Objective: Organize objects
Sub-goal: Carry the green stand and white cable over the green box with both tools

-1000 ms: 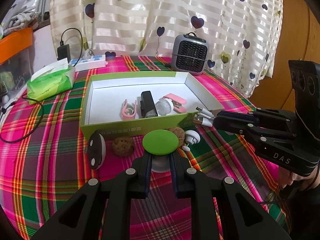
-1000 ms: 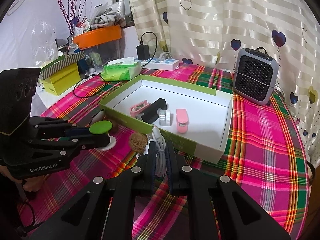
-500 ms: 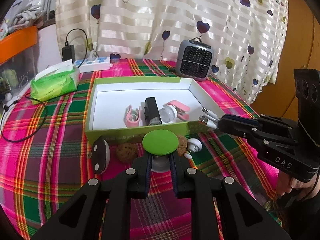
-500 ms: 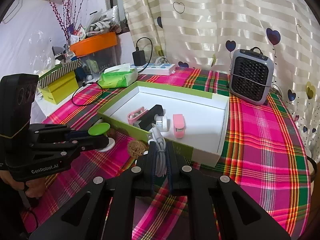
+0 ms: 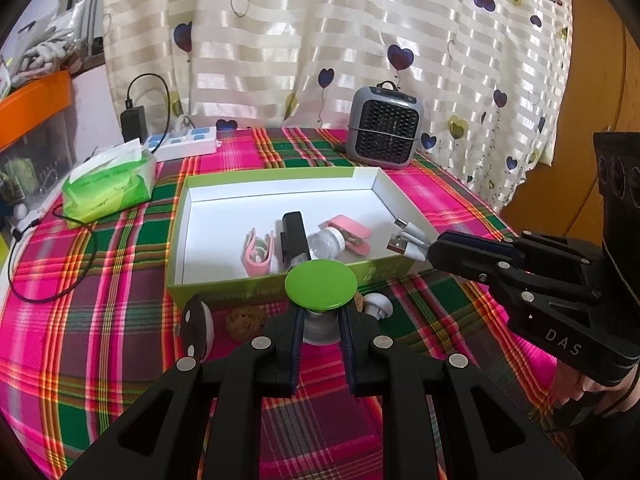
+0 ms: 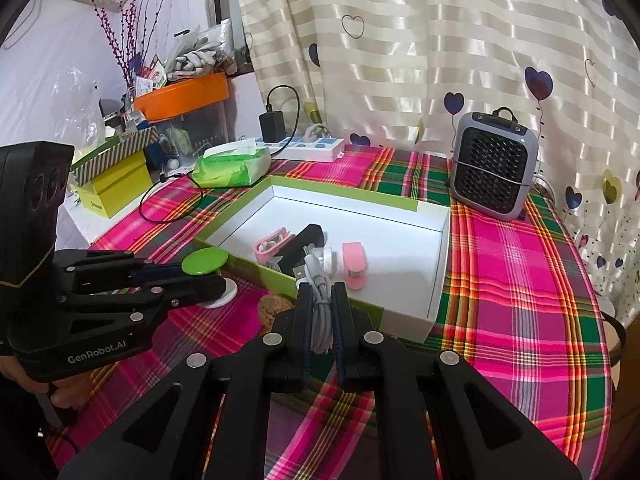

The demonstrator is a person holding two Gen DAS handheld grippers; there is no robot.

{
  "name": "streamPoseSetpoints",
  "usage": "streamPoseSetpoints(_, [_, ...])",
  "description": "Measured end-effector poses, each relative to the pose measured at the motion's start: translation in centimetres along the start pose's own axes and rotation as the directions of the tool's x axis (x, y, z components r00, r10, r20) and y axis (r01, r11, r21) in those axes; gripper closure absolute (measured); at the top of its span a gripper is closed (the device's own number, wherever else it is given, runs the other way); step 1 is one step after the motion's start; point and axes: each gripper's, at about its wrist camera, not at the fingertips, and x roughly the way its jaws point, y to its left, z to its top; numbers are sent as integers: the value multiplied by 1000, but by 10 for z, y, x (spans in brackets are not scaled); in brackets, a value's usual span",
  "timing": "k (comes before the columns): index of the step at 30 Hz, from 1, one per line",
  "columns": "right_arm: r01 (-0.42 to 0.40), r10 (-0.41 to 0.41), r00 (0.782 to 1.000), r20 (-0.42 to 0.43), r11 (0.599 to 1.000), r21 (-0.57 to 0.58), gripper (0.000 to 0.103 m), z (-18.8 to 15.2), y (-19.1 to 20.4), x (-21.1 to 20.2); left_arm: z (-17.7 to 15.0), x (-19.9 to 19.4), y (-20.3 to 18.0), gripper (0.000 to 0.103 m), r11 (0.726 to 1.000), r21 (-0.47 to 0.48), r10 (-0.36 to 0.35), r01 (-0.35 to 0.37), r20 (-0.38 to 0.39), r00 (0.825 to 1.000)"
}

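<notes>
A green-topped disc [image 5: 321,283] is clamped in the left gripper [image 5: 321,330], a coiled white cable [image 6: 320,308] in the right gripper [image 6: 321,322]; just ahead, one green box [image 5: 280,284] is seen, two pink items inside.

"DAS" on right gripper [image 5: 434,248], seemingly "GenRobot.AI" on left gripper [image 6: 216,286]

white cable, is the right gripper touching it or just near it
Touching. The right wrist view shows the right gripper shut on the white cable, both pads pressed against the bundle; its plugs stick out toward the box.
</notes>
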Motion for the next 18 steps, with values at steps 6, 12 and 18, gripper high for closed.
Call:
streamPoseSetpoints(6, [6, -6, 1000, -1, 1000, 0, 93, 2, 0, 0, 6, 1, -3, 88, 1000, 0, -2, 2, 4, 1000])
streamPoseSetpoints(12, [13, -13, 1000, -5, 1000, 3, 93, 5, -2, 2, 12, 3, -2, 88, 1000, -5, 7, -7, 0, 1000])
streamPoseSetpoints(18, [18, -18, 1000, -7, 1000, 2, 93, 9, -3, 5, 20, 8, 4, 88, 1000, -14, 17, -17, 5, 1000])
